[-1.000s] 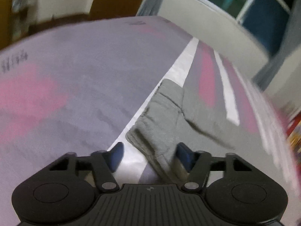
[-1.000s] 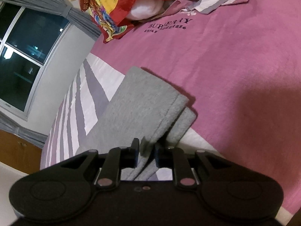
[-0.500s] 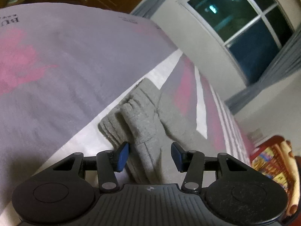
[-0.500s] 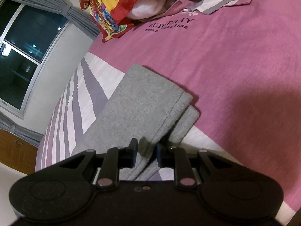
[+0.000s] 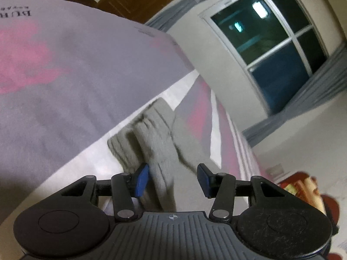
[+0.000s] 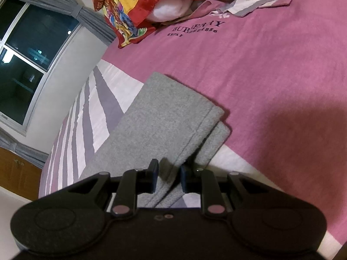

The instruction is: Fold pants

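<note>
You have one pair of grey pants [image 6: 171, 117] lying on the bed [image 6: 271, 75], across the line where the pink sheet meets the white and purple stripes. In the right wrist view two leg ends lie stacked, the upper one offset from the lower, so two hems show. In the left wrist view the bunched, ribbed end of the pants [image 5: 156, 143] sits on a white stripe.

Your right gripper [image 6: 168, 174] has its jaws close together with a fold of the grey cloth between them — clamped on the pants near the hem edge. Your left gripper [image 5: 173, 178] has its jaws well apart, one blue pad on each side of the cloth, which lies between them; the left pad looks to touch it — the right stands clear.

One window [image 5: 271, 43] and one red patterned cover [image 6: 138, 6] are in view.
</note>
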### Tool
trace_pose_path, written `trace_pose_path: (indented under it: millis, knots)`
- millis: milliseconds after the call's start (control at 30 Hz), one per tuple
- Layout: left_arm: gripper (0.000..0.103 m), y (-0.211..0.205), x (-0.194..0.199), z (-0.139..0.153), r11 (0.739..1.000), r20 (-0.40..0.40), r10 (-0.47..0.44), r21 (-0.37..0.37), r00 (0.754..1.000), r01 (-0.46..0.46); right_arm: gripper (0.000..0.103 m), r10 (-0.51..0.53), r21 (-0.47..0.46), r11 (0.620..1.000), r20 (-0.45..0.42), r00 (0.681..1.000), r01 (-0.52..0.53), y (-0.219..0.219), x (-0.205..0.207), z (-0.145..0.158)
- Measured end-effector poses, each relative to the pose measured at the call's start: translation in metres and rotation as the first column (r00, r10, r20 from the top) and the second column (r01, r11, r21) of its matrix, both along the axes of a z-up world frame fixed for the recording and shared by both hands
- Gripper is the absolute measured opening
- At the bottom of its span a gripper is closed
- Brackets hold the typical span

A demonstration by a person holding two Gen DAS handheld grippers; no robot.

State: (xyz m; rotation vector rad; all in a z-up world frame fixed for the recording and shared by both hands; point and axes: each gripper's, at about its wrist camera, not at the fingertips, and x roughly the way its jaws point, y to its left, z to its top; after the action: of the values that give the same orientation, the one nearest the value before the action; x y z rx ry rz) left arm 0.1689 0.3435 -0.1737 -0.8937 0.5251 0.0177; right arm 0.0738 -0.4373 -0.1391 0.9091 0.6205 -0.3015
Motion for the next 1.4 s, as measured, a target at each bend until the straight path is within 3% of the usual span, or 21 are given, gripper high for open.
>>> trace_pose_path:
  millis: [133,267,300,400,467,533,567,633,700,767,833,867,900,933,967,1033,1133,1233,1300,1367,1400]
  knots:
    - [0.050,0.004,0.012,-0.009,0.999,-0.010,0.001,-0.051,1.000,-0.001,0.021,0.004,-0.014,1.000,-0.004,1.000,-0.004,0.002,0.003,0.000]
    - [0.049,0.002,0.017,-0.003,0.993,0.113,0.003,-0.114,0.994,0.010,0.023,-0.001,-0.014,1.000,-0.004,1.000,0.001,0.003,0.003,0.001]
    - [0.049,-0.001,0.023,-0.003,0.995,0.091,-0.011,-0.099,0.996,0.020,0.023,0.000,-0.016,1.000,-0.004,1.000,0.000,0.003,0.003,0.001]
    - [0.049,-0.009,0.050,-0.011,0.999,-0.086,-0.050,0.008,0.995,0.051,0.023,-0.001,-0.014,1.000,-0.002,1.000,0.001,0.003,0.003,0.000]
    - [0.048,-0.010,0.058,-0.013,0.998,-0.094,-0.059,0.010,0.994,0.061,0.024,-0.004,-0.013,1.000,-0.004,1.000,0.004,0.003,0.003,0.000]
    - [0.017,-0.010,0.069,-0.007,0.996,-0.125,-0.071,0.045,0.990,0.078,0.025,-0.001,-0.016,1.000,-0.006,1.000,0.001,0.003,0.004,0.001]
    - [0.010,-0.007,0.071,0.001,0.995,-0.072,-0.094,0.025,0.993,0.096,0.025,0.001,-0.019,1.000,-0.007,1.000,-0.001,0.003,0.004,0.001]
    - [0.010,-0.005,0.074,0.028,0.991,0.082,-0.130,0.004,0.988,0.130,0.025,0.003,-0.019,1.000,-0.009,1.000,-0.003,0.003,0.005,0.001]
    - [0.010,-0.003,0.073,0.056,0.985,0.249,-0.165,-0.010,0.954,0.173,0.025,0.000,-0.017,1.000,-0.007,1.000,0.000,0.003,0.004,0.001]
    - [0.010,0.000,0.073,0.066,0.980,0.308,-0.185,-0.009,0.933,0.198,0.025,0.001,-0.020,1.000,-0.007,1.000,-0.001,0.003,0.004,0.001]
    - [0.010,0.008,0.078,0.056,0.977,0.259,-0.203,-0.017,0.944,0.214,0.025,0.002,-0.019,1.000,-0.005,1.000,-0.002,0.003,0.004,0.001]
    - [0.010,0.013,0.086,0.043,0.977,0.168,-0.208,-0.008,0.964,0.212,0.025,0.001,-0.016,1.000,-0.004,1.000,-0.001,0.002,0.004,0.001]
    - [0.010,0.016,0.093,0.026,0.981,0.014,-0.194,0.012,0.981,0.194,0.025,0.001,-0.013,1.000,-0.004,1.000,-0.001,0.002,0.004,0.000]
    - [0.010,0.017,0.100,0.003,0.981,-0.176,-0.186,0.017,0.967,0.192,0.025,0.003,-0.012,1.000,-0.003,1.000,-0.003,0.001,0.004,0.000]
    - [0.011,0.017,0.098,-0.008,0.978,-0.211,-0.203,0.008,0.956,0.209,0.025,0.005,-0.011,1.000,-0.003,1.000,-0.005,0.001,0.004,0.000]
    - [0.011,0.021,0.087,-0.008,0.983,-0.151,-0.181,-0.032,0.972,0.179,0.025,0.005,-0.003,1.000,0.001,1.000,-0.005,0.000,0.003,0.000]
    - [0.011,0.020,0.083,-0.006,0.985,-0.139,-0.171,-0.036,0.975,0.168,0.025,0.009,-0.001,1.000,0.005,1.000,-0.009,-0.002,0.002,-0.001]
    - [0.011,0.021,0.074,0.000,0.984,-0.073,-0.173,-0.058,0.982,0.169,0.006,0.007,-0.043,0.999,-0.033,0.999,-0.009,0.001,0.004,0.002]
    - [0.010,0.020,0.068,0.007,0.982,-0.057,-0.189,-0.037,0.980,0.188,0.004,0.015,-0.053,0.998,-0.020,1.000,-0.016,0.002,0.002,0.005]
    - [0.010,0.018,0.065,0.010,0.978,-0.092,-0.203,0.020,0.975,0.206,0.004,0.021,-0.068,0.997,0.010,1.000,-0.020,0.003,-0.003,0.010]
    - [0.010,0.018,0.083,0.012,0.976,-0.136,-0.205,0.039,0.969,0.212,0.004,0.024,-0.070,0.997,0.023,0.999,-0.023,0.004,-0.005,0.010]
